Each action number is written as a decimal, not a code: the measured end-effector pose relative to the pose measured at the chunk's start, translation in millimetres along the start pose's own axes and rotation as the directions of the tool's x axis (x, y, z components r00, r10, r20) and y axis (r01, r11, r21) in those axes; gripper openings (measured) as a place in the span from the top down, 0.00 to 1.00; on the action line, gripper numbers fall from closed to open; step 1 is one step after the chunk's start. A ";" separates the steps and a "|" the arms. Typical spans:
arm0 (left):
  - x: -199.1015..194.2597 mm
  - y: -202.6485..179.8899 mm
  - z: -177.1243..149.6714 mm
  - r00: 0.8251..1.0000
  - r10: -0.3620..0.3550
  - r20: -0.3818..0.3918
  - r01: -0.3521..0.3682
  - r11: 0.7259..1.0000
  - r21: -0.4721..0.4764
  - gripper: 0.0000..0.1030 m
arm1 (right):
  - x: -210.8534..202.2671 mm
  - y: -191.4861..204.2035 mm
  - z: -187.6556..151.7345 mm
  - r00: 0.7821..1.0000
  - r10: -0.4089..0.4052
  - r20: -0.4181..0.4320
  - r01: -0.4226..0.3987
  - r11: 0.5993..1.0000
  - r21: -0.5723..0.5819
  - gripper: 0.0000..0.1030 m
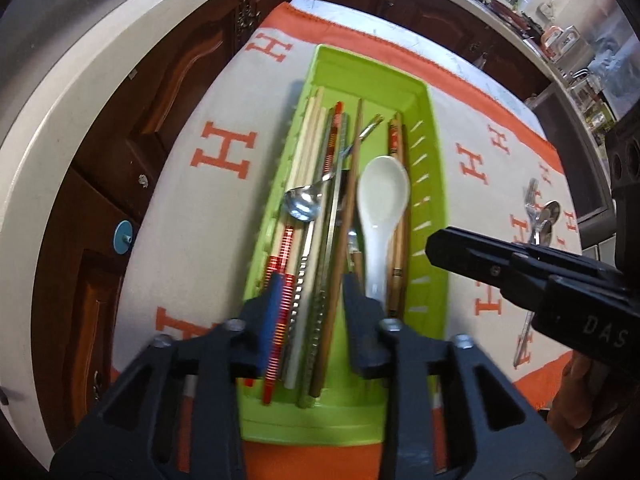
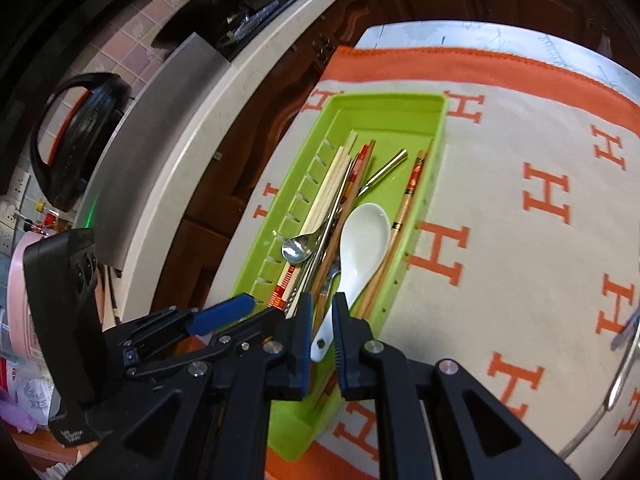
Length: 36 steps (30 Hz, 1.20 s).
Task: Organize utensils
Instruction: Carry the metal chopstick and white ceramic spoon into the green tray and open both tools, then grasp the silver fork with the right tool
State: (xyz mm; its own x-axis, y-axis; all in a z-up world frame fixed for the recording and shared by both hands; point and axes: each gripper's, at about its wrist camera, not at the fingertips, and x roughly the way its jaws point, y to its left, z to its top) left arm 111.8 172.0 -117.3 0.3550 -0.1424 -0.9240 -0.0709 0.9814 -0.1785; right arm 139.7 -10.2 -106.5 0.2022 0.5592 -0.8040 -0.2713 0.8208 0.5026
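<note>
Both claws hover over the green tray [image 1: 434, 168]: left [image 1: 310, 312] wide, empty; right [image 2: 322, 320] narrowly parted.

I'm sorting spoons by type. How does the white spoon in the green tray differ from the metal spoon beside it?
The white spoon is opaque ceramic-looking with a broad, deep bowl; the metal spoon is shiny, with a smaller bowl. The white spoon's handle is thick and points toward the cameras; the metal spoon's thin handle points away, crossing the chopsticks. Both lie bowl-up in the green tray.
</note>
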 end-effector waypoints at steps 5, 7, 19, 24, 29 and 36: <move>-20.5 -16.5 1.4 0.999 0.009 0.053 -0.011 1.000 0.026 0.54 | -32.3 -10.2 -10.8 0.998 0.001 0.069 -0.002 1.000 0.009 0.91; -29.0 -26.3 1.7 0.997 0.005 0.077 -0.008 0.999 0.041 0.54 | -45.7 -18.7 -16.8 0.996 -0.004 0.093 0.002 1.000 0.021 0.91; -51.5 -104.7 -2.8 0.984 -0.103 0.143 0.077 0.981 0.177 0.54 | -123.3 -106.7 -51.6 0.966 -0.154 0.207 0.118 0.977 0.176 0.91; -35.0 -148.6 5.8 0.989 -0.121 0.086 0.098 0.966 0.240 0.54 | -143.0 -147.2 -49.4 0.954 -0.223 0.201 0.168 0.951 0.258 0.91; -12.1 -191.0 19.4 0.991 -0.131 0.034 0.114 0.944 0.309 0.54 | -146.4 -180.1 -28.7 0.957 -0.233 0.173 0.171 0.934 0.313 0.91; 30.0 -228.5 39.3 0.995 -0.095 -0.023 0.097 0.933 0.348 0.54 | -119.0 -204.8 5.8 0.971 -0.235 0.043 0.210 0.925 0.318 0.91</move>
State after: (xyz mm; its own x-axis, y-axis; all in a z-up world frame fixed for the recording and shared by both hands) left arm 175.3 -51.4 -90.9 0.3382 -0.2380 -0.9105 0.2925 0.9462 -0.1386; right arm 176.6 -244.1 -111.9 0.3004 0.3551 -0.8852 0.0905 0.9133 0.3971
